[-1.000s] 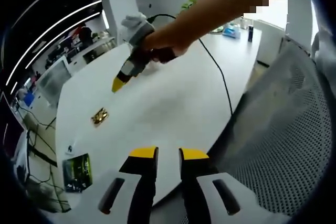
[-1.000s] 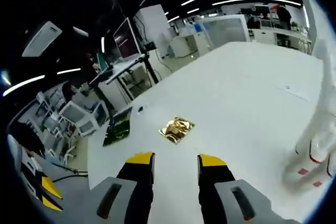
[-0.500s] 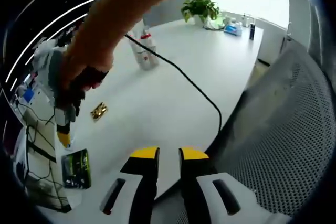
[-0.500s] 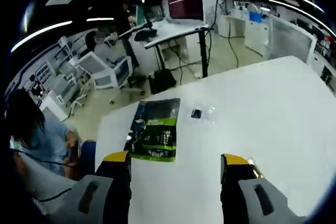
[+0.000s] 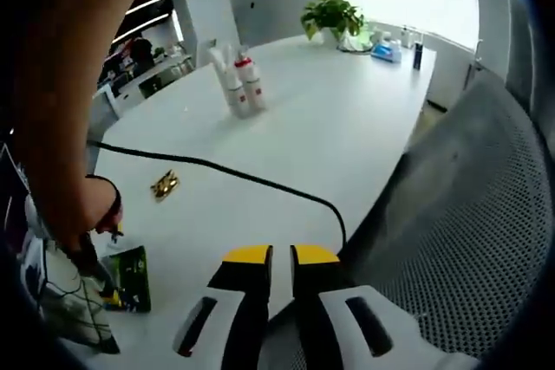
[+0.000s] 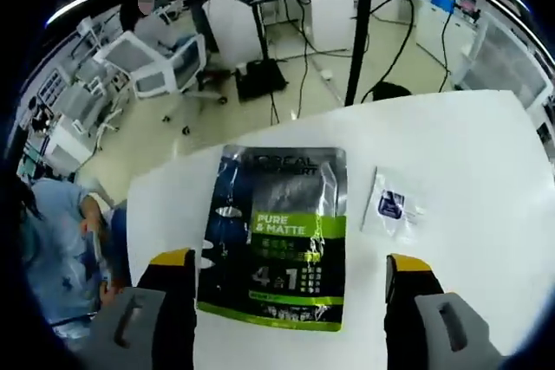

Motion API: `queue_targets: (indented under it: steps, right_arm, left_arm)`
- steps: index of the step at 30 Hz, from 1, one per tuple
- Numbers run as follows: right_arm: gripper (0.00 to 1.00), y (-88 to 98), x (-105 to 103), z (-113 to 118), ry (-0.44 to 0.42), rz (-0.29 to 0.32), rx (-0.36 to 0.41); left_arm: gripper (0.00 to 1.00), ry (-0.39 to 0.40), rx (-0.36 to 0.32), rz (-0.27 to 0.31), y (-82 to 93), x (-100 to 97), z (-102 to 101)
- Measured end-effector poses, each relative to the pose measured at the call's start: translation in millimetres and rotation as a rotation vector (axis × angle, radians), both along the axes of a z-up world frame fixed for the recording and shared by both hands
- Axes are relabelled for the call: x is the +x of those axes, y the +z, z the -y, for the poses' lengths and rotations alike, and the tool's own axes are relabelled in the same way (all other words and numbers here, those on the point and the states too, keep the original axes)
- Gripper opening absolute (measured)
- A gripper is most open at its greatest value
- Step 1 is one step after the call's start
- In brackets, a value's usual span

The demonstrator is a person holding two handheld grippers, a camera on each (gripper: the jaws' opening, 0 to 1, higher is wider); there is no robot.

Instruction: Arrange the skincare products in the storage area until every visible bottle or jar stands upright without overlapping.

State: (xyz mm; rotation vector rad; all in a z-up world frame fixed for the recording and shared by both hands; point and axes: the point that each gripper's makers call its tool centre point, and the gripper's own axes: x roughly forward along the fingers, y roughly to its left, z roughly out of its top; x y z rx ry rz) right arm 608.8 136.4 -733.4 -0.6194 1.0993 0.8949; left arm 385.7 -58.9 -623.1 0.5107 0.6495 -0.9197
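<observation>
Two or three white bottles [image 5: 232, 86], one with a red cap [image 5: 251, 82], stand upright together far across the white table [image 5: 329, 127]. A small gold sachet [image 5: 164, 185] lies mid-table. A dark green-and-black pouch [image 6: 277, 231] lies flat near the table's corner, also seen in the left gripper view [image 5: 130, 279]. My right gripper [image 6: 290, 262] hovers over the pouch, open wide, one jaw on each side of it. Beside the pouch lies a small clear sachet [image 6: 395, 207]. My left gripper [image 5: 281, 255] is near the table's edge, shut, holding nothing.
A black cable [image 5: 234, 178] trails over the table from the person's arm [image 5: 61, 127]. A grey mesh chair [image 5: 468, 214] is close on the right. A potted plant [image 5: 329, 13] and small items stand at the far end. Desks and chairs [image 6: 165, 67] lie beyond the corner.
The right gripper swung from near the bottles past the gold sachet to above the pouch, and its jaws opened wider. The left gripper's jaws closed together.
</observation>
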Motion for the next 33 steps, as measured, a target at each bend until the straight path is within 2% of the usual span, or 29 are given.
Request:
queue_targets:
  steps: [5,7,8,9,12,14,16,18,22,23,24,25,26,27,28,29,30,33]
  right_arm:
    - [0.94,-6.5,-10,-22,0.021,-0.016,0.019]
    - [0.93,-9.8,-8,-19,0.034,0.007,-0.013]
    - [0.95,-10.5,-7,-19,0.047,0.023,-0.017]
    - [0.96,-10.0,-5,-24,0.028,0.026,0.020]
    - [0.97,-9.6,-4,-23,0.048,0.026,0.019]
    - [0.94,-7.3,-5,-23,0.071,0.043,0.046]
    - [0.86,-4.9,-7,-22,0.075,0.056,0.072]
    - [0.73,-1.8,-8,-21,0.093,0.075,0.102]
    - [0.68,-1.7,-9,-18,0.122,0.084,0.119]
    - [0.56,-0.2,-10,-20,0.159,0.087,0.132]
    - [0.51,2.4,-9,-17,0.185,0.104,0.122]
    - [0.48,1.6,-15,-22,0.254,0.092,0.157]
    - [0.44,1.8,-14,-18,0.236,0.090,0.147]
    - [0.40,2.5,-15,-17,0.288,0.098,0.148]
    - [0.30,2.3,-18,-15,0.271,0.082,0.149]
    - [0.11,1.5,-24,-3,0.274,0.038,0.111]
    - [0.09,2.5,-20,-8,0.302,0.089,0.143]
    - [0.01,1.6,-30,4,0.359,0.054,0.126]
  left_arm:
    - [0.06,0.005,0.000,-0.006,-0.4,0.2,0]
    - [0.05,0.011,-0.024,0.037,8.1,4.5,1]
    - [0.04,0.012,-0.027,0.039,9.4,4.3,0]
    - [0.03,0.012,-0.025,0.035,8.3,4.1,0]
    - [0.03,0.005,-0.001,0.000,-0.5,0.4,0]
    - [0.04,0.005,-0.001,-0.002,0.0,0.0,0]
    - [0.03,0.010,-0.008,0.007,2.0,1.3,0]
    - [0.03,0.013,-0.009,0.006,2.0,1.6,0]
    - [0.03,0.012,-0.008,0.007,2.1,1.6,0]
    - [0.03,0.013,-0.009,0.008,2.4,1.8,0]
    - [0.03,0.014,-0.009,0.009,2.6,2.0,0]
    - [0.03,0.014,-0.010,0.008,2.6,2.0,0]
    - [0.03,0.013,-0.009,0.008,2.7,1.8,0]
    - [0.03,0.011,-0.010,0.009,3.0,1.4,0]
    - [0.03,0.011,-0.010,0.009,3.1,1.5,0]
    - [0.03,0.010,-0.011,0.009,3.2,1.3,0]
    - [0.03,0.008,-0.012,0.010,3.4,1.4,0]
    - [0.02,0.009,-0.009,0.011,3.2,1.7,0]
